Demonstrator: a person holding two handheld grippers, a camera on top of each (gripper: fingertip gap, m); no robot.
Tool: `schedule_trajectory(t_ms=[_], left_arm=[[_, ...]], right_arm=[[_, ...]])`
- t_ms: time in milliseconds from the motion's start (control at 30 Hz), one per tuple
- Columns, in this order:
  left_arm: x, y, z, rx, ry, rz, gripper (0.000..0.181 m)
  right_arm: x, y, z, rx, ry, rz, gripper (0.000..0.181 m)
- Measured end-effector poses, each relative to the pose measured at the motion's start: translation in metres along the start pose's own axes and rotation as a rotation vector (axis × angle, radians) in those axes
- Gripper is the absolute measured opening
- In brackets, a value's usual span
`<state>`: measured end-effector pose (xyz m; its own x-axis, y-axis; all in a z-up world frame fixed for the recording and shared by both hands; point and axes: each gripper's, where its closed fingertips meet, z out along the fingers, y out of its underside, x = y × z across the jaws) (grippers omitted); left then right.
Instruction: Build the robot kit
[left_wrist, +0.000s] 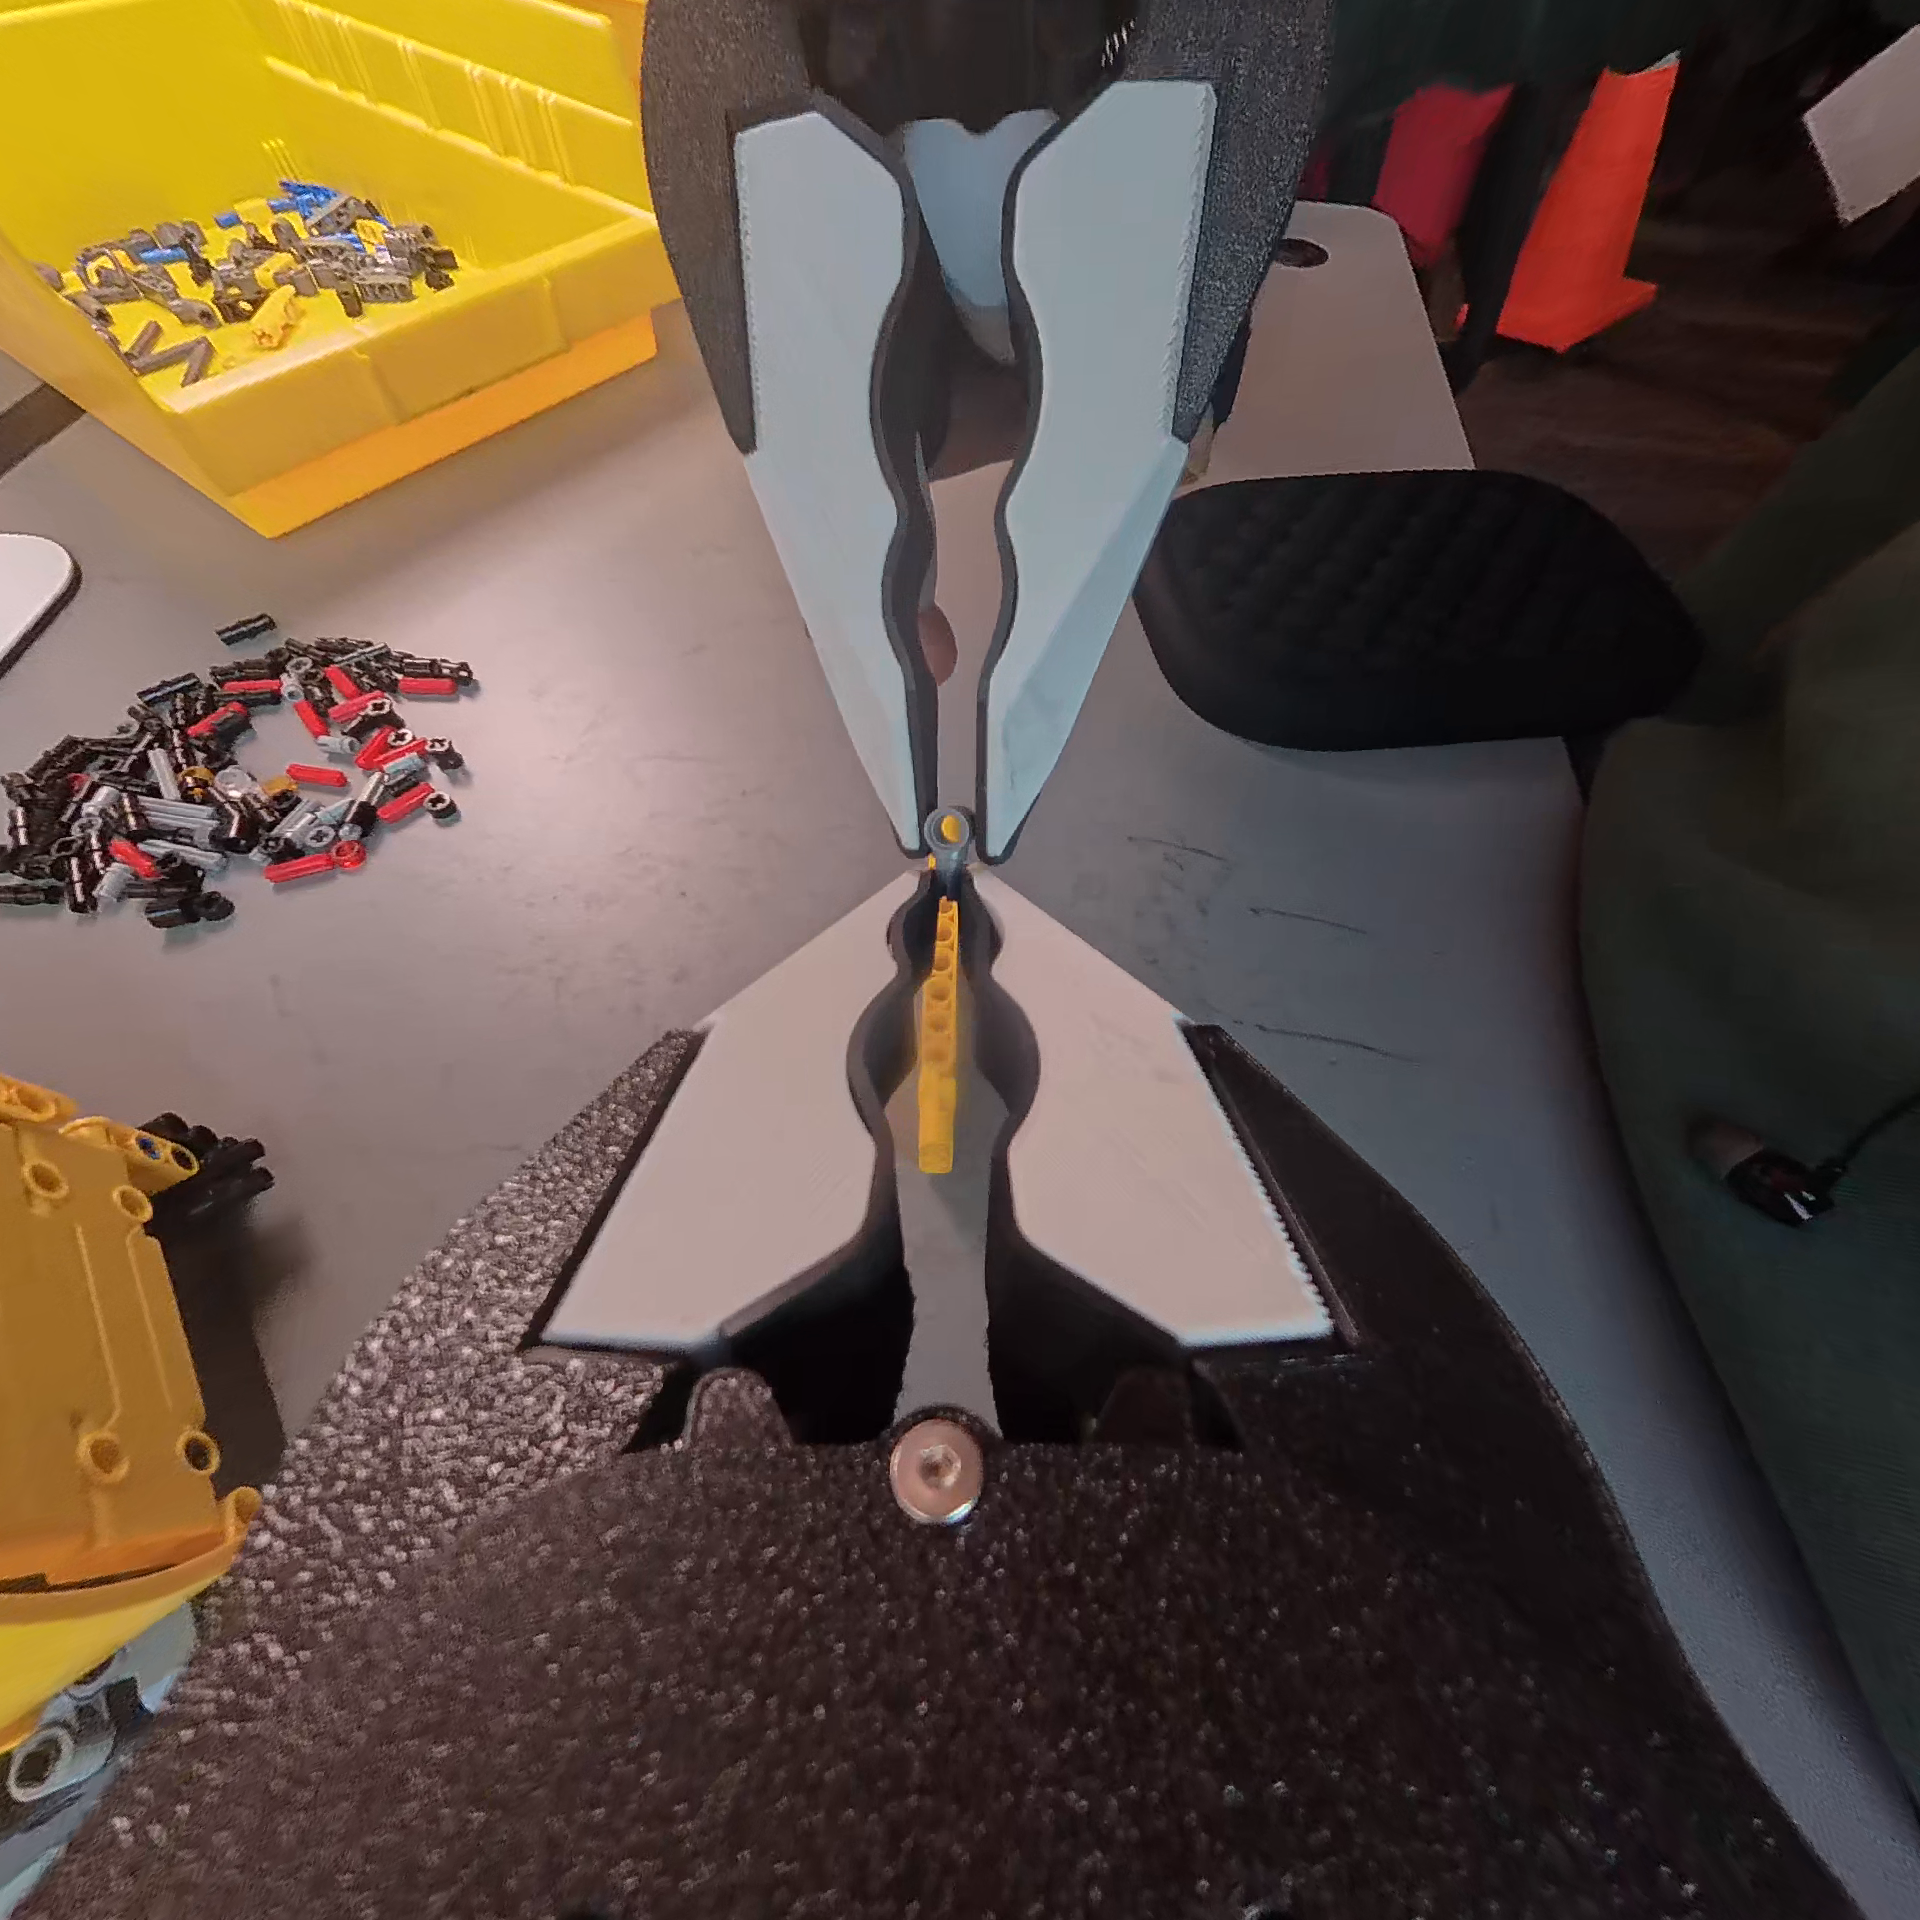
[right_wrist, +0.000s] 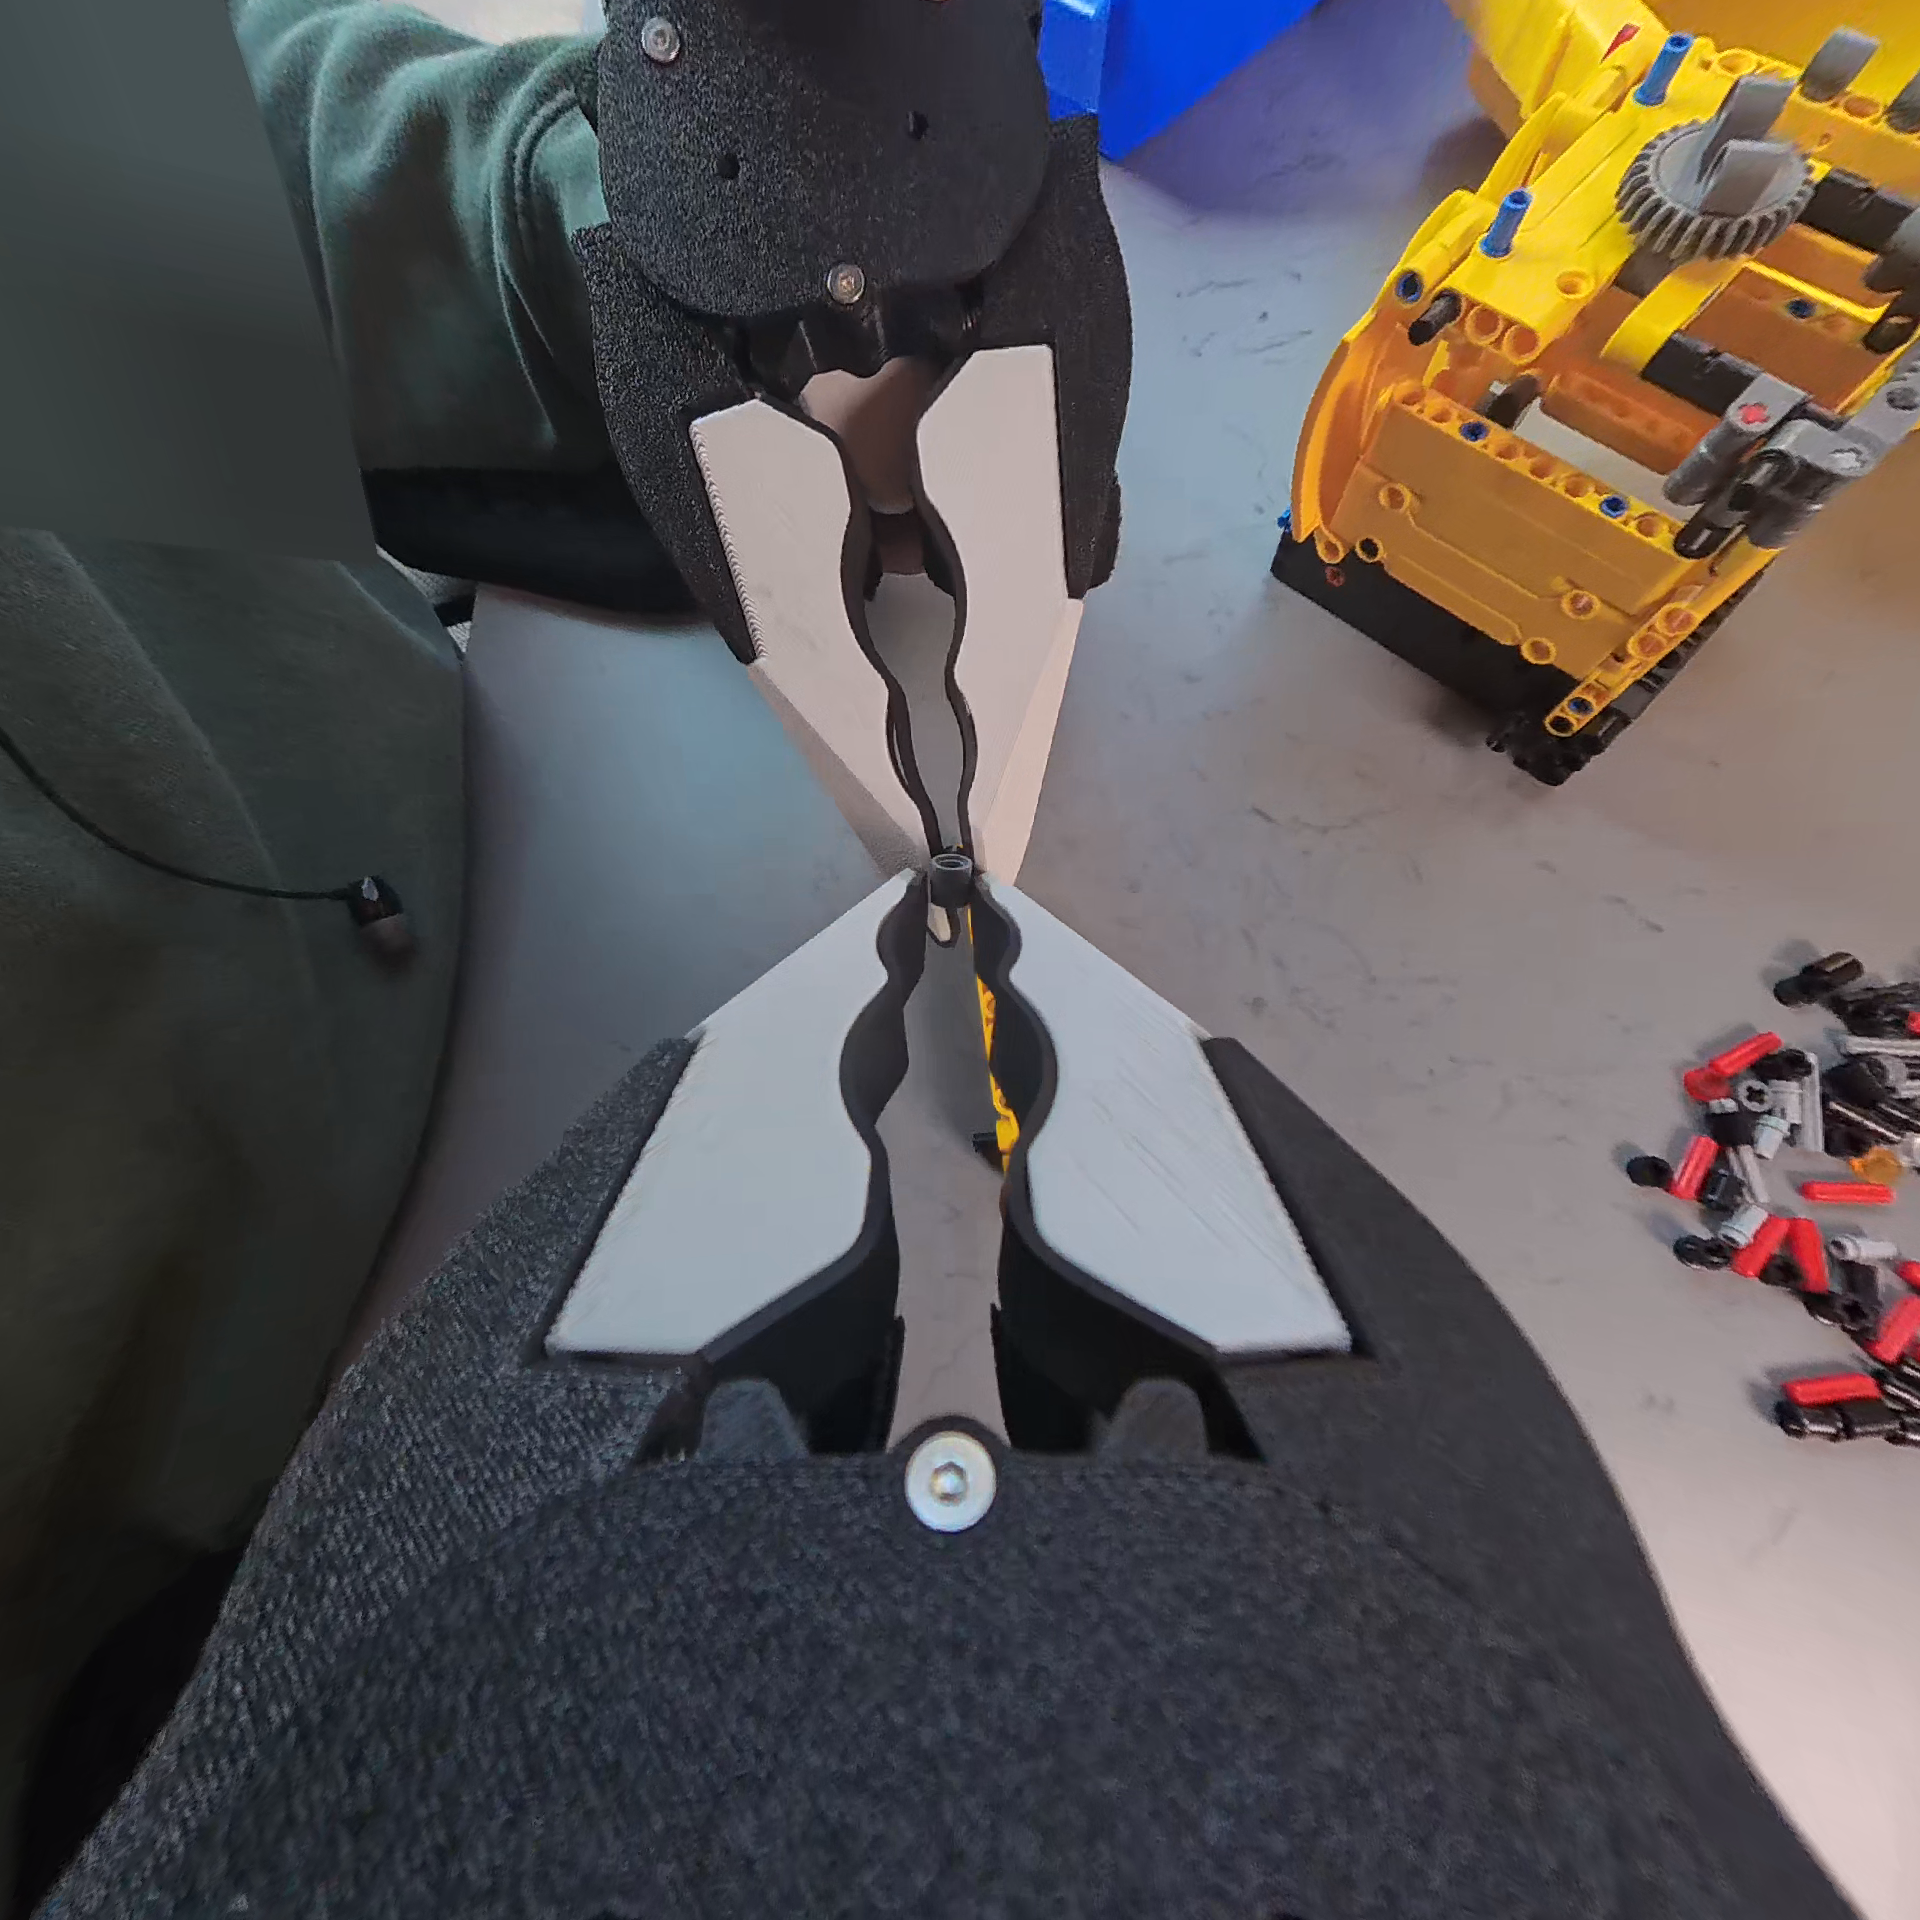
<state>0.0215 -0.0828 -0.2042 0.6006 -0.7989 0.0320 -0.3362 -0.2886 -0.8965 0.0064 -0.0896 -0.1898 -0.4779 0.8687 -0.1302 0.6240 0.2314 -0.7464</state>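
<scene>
The left gripper (left_wrist: 948, 883) is closed on a yellow beam (left_wrist: 938, 1039), which runs back between its fingers; the beam's rear end is blurred. The right gripper (right_wrist: 948, 883) meets it tip to tip and pinches a small grey connector (left_wrist: 948, 831) at the beam's front end. In the right wrist view the beam (right_wrist: 987, 1049) shows only as a thin edge, mostly hidden by a finger. Left of the beam in the left wrist view lie a pile of loose pins (left_wrist: 229, 769), a yellow bin (left_wrist: 312, 416) and a yellow model (left_wrist: 94, 1351), the last cut off by the frame.
</scene>
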Motion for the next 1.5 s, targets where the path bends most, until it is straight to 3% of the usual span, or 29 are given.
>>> schedule_trajectory(t_ms=[500, 633, 733, 833, 1067, 1233, 1500], left_arm=[[0.000, 0.003, 0.002, -0.022, -0.014, 0.022, 0.003], [-0.002, 0.012, 0.003, -0.066, -0.009, -0.003, 0.005], [-0.006, 0.025, -0.002, -0.132, 0.003, -0.014, 0.025], [-0.003, 0.043, -0.001, -0.212, 0.029, -0.008, 0.034], [-0.003, 0.057, 0.006, -0.279, 0.020, 0.033, 0.019], [-0.004, 0.060, 0.008, -0.297, 0.003, 0.053, 0.007], [-0.005, 0.058, 0.012, -0.286, -0.012, 0.060, 0.007]], right_arm=[[-0.001, -0.001, 0.002, -0.044, -0.007, 0.000, 0.007], [0.003, 0.006, 0.006, -0.124, 0.006, -0.004, 0.005], [0.008, 0.025, 0.007, -0.278, 0.013, -0.043, 0.006], [0.007, 0.035, 0.011, -0.384, 0.013, -0.074, 0.006], [0.010, 0.051, 0.014, -0.527, 0.026, -0.095, 0.006], [0.016, 0.050, 0.009, -0.521, 0.037, -0.052, 0.006], [0.014, 0.051, 0.002, -0.529, 0.022, -0.017, 0.006]])
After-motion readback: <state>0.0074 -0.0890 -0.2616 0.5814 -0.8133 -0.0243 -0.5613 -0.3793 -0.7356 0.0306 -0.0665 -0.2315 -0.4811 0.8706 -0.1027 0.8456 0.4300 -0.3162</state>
